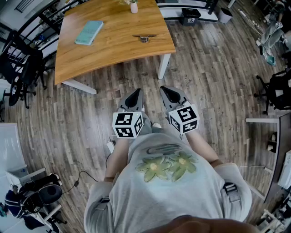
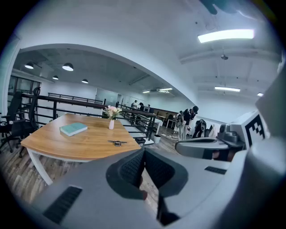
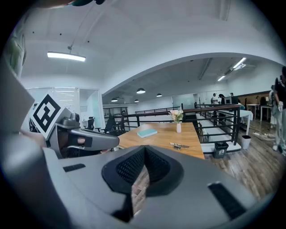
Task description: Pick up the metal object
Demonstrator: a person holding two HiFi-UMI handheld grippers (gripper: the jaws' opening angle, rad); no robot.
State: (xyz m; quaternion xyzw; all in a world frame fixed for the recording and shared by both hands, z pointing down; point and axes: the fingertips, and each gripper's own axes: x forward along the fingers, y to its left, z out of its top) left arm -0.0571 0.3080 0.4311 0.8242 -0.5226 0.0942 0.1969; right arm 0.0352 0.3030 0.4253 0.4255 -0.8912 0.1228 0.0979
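Locates metal object [image 1: 144, 37] flat on bench [image 1: 113, 52], far right part. Judges it stiff, slick, probably light; recommends pinching its narrow middle. Finds left hand-held gripper [image 1: 134, 96] and right hand-held gripper [image 1: 169, 93] pressed together, empty, well apart from it.

- Here's the wooden table [image 1: 113, 50], standing on plank flooring.
- A teal book [image 1: 89, 32] lies flat on its left half.
- The metal object [image 1: 144, 37] rests near the right edge, well apart from the book.
- At the far edge stands a small vase [image 1: 133, 7], seemingly holding flowers.
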